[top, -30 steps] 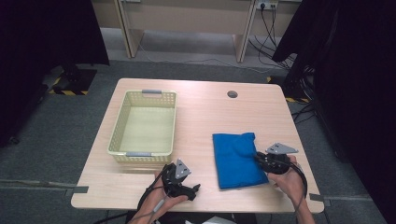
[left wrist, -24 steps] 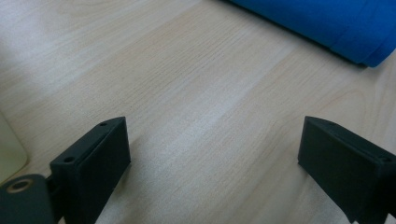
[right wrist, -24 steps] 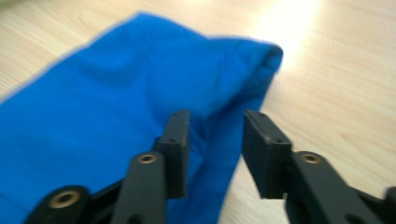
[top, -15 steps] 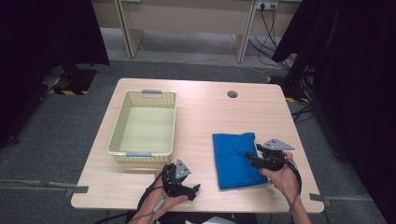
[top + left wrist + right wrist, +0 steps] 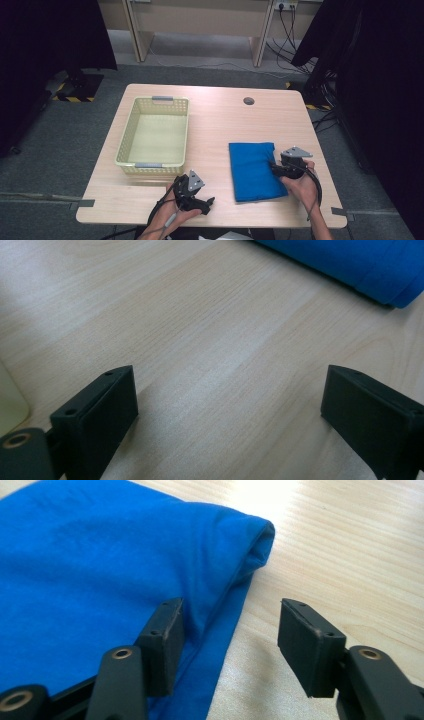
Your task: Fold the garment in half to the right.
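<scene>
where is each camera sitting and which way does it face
High view: above the table's near edge, looking forward and down at basket, blue cloth and both hands.
Left gripper view: rides the left gripper, facing bare table between open fingers.
Right gripper view: rides the right gripper, fingers astride the cloth's edge.
Shared: the cloth appears in all three.

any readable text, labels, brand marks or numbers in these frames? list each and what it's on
None readable.
Blue folded cloth: plain, no tag or print showing.
Yellow basket: no label; its grey handle clips are blank.
Left tongs and right tongs: black jaws with screw holes, no markings.
Table: bare wood grain, no sticker.
Black-and-yellow floor tape: hazard stripes, no words.
</scene>
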A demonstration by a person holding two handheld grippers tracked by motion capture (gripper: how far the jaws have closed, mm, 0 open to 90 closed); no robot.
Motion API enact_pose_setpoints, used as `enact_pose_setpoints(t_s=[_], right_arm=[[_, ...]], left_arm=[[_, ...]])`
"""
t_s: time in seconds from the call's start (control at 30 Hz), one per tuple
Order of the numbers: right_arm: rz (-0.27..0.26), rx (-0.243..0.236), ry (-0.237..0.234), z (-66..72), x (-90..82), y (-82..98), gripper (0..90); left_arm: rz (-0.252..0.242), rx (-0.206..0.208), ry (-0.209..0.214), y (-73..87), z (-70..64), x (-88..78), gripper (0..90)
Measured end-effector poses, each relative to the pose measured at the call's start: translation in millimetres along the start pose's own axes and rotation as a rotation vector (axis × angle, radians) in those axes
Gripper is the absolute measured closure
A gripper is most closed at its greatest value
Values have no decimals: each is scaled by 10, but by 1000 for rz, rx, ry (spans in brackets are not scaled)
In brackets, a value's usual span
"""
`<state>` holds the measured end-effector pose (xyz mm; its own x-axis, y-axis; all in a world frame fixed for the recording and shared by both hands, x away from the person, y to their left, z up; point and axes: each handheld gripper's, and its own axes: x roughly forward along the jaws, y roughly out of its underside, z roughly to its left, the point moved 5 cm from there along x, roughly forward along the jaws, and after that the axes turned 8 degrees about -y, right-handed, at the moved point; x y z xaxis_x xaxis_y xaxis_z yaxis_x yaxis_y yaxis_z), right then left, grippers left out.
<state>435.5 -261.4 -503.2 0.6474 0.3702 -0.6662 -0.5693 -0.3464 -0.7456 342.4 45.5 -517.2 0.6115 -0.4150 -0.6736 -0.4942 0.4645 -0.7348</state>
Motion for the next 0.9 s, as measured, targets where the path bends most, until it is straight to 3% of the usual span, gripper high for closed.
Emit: enact_pose_setpoints(t_s=[0.3, 0.43, 0.9], right_arm=[[-59, -2, -44, 134, -182, -84, 349], [-54, -16, -66, 229, -225, -82, 333], [-35, -28, -110, 363, -273, -3, 266]], left_arm=[[0, -1, 0, 0, 0, 1, 69], [0, -1, 0, 0, 0, 0, 69], [0, -2, 3, 4, 4, -6, 71]])
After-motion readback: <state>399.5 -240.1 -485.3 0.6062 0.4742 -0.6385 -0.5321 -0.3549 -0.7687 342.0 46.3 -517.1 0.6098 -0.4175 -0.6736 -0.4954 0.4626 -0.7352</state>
